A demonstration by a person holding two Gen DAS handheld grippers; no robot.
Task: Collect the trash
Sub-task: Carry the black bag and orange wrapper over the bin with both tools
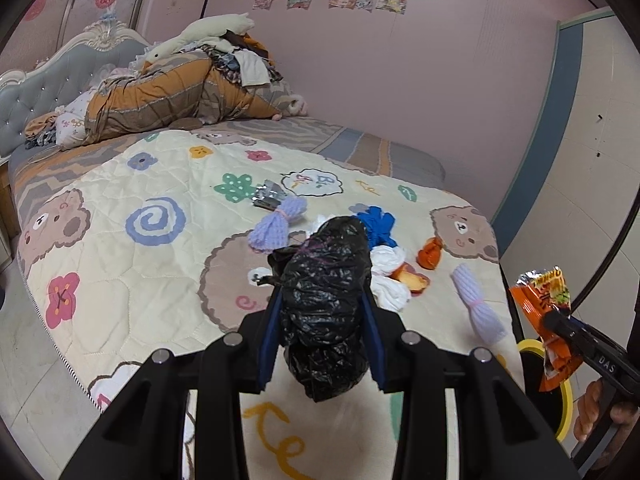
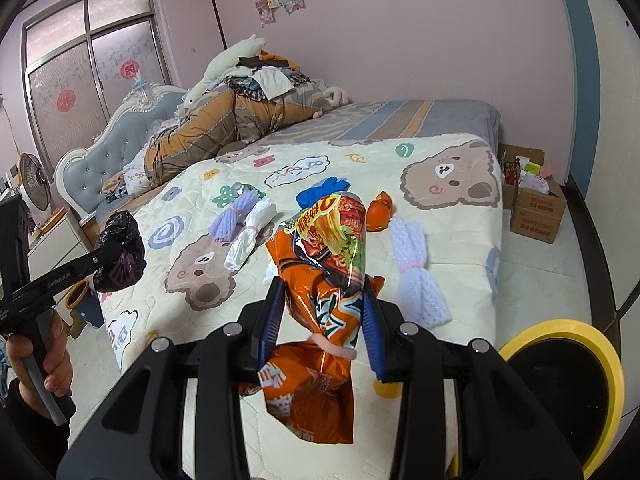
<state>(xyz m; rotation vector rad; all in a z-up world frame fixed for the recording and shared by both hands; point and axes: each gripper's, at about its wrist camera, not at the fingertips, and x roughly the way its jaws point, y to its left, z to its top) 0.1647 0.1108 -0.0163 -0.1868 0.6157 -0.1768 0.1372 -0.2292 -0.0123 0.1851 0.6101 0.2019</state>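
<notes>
Nearest, the left tool (image 1: 322,304) is clamping a crumpled black plastic bag (image 1: 326,300) between narrowly parted jaws, above the quilt (image 1: 152,280). The right tool (image 2: 320,308) is gripping an orange noodle wrapper (image 2: 324,280) likewise, just left of the yellow-rimmed bin (image 2: 600,344). Both seem mid-carry; dropping them there looks next. Farther across the quilt, lilac netting (image 1: 276,224), a blue glove (image 1: 378,224) and white scraps are waiting.

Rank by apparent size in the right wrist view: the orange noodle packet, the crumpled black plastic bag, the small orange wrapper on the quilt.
1. Orange noodle packet, though it is nearest the camera, which inflates it.
2. Crumpled black plastic bag.
3. Small orange wrapper, smallest but farthest away.
</notes>
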